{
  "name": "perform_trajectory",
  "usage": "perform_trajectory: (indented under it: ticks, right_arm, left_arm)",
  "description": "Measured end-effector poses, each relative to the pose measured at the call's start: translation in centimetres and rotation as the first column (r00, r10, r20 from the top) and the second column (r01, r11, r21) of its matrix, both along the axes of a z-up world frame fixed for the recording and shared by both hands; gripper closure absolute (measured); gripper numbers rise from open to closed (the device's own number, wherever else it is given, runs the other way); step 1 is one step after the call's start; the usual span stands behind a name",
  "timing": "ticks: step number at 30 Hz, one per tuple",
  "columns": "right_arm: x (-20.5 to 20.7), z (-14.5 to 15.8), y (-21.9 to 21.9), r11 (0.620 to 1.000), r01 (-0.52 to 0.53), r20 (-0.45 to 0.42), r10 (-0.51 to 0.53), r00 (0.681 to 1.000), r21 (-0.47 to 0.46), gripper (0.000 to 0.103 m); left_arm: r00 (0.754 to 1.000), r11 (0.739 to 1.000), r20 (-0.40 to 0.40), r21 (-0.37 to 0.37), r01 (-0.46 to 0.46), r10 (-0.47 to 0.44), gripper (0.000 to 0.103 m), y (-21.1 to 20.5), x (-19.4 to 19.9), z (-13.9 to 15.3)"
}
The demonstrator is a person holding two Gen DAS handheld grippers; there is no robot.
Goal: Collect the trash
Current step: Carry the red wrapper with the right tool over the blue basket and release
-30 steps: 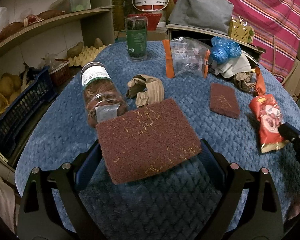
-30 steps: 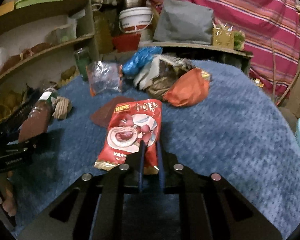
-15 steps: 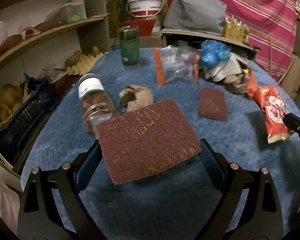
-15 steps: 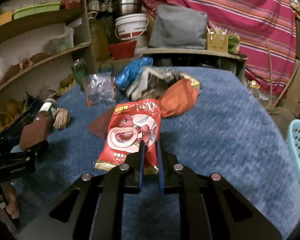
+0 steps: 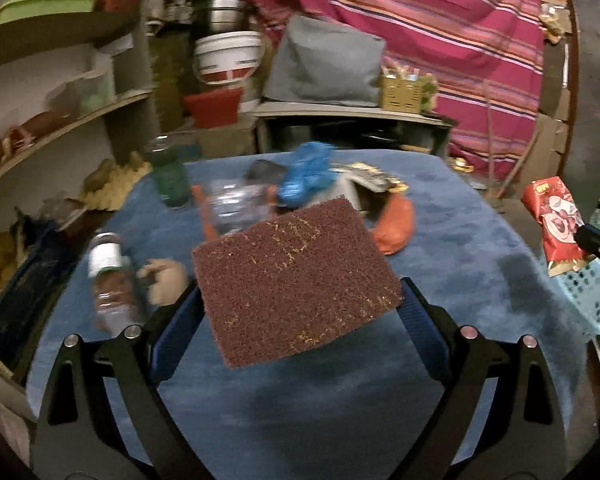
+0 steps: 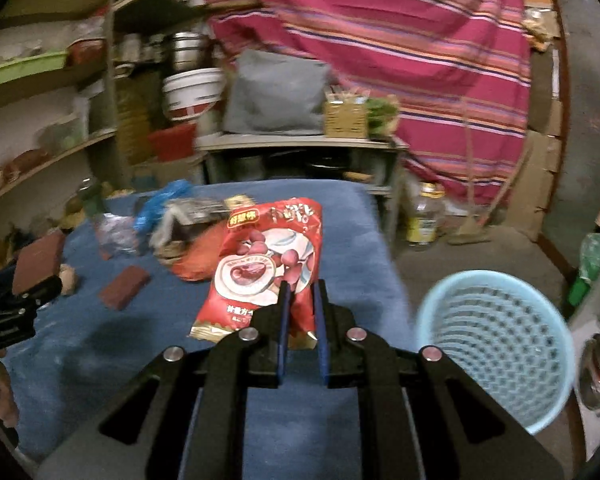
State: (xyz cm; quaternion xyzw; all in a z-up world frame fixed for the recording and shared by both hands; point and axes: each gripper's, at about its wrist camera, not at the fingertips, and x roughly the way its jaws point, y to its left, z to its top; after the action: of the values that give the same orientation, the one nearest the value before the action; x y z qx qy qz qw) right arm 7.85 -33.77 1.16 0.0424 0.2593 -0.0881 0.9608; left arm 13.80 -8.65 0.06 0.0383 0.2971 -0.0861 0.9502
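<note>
My left gripper (image 5: 300, 290) is shut on a large maroon scouring pad (image 5: 296, 264), which it holds flat above the blue-covered table (image 5: 460, 248). In the right wrist view my right gripper (image 6: 301, 284) is shut on the lower edge of a red snack bag (image 6: 268, 256), lifted clear of the table near its right edge. The same bag (image 5: 556, 220) shows at the far right of the left wrist view. A light blue mesh basket (image 6: 500, 344) stands on the floor just right of the table, below and to the right of the bag.
On the table lie a smaller maroon pad (image 6: 124, 286), an orange bag (image 5: 396, 228), a blue bag (image 5: 308, 172), a clear bag (image 5: 236, 208), a tipped jar (image 5: 110, 280), a green jar (image 5: 170, 176) and crumpled paper (image 5: 166, 284). Shelves stand at left, a striped cloth behind.
Both grippers have risen and swung right with their loads. The snack bag has left the table top, and the blue basket has come into view.
</note>
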Motion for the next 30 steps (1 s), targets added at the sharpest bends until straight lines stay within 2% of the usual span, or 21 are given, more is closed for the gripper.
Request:
perform_trajectory:
  ticks: [3,8,13,20,25,30]
  right_arm:
    - [-1.3,0.4,-3.4,0.999,0.049,-0.015,-0.049,0.999,-0.005,0.091]
    - [-3.0,0.3,-8.2,0.993,0.119,-0.029,-0.12,0.992,-0.021,0.091]
    - [-4.7,-0.4,-13.0,0.98,0.2,-0.037,-0.201,0.979,-0.023,0.091]
    - [-5.7,-1.8,-18.5,0.957,0.289,-0.064,-0.289,0.955,-0.005,0.091]
    - [-6.0,-2.7,-21.5,0.944,0.331,-0.078,-0.329,0.941,0.009,0.091]
    - [-6.8,-3.7,-23.3,0.935,0.355,-0.096,-0.351,0.931,0.024,0.091]
  left_arm:
    - [0.999,0.999,-0.02,-0.022,0.049,-0.049,0.012,-3.3,0.5,0.0]
    - [0.991,0.991,-0.02,-0.017,0.129,-0.129,0.012,-9.2,0.5,0.0]
    - [0.974,0.974,-0.021,-0.007,0.227,-0.227,0.012,-15.4,0.6,-0.2]
    - [0.935,0.935,-0.019,0.017,0.353,-0.353,0.012,-24.0,0.1,-1.0]
    - [0.902,0.904,-0.055,-0.013,0.428,-0.428,0.012,-28.7,-0.1,-2.3]
    - [0.877,0.878,-0.053,-0.003,0.478,-0.478,0.012,-32.0,-0.5,-2.9]
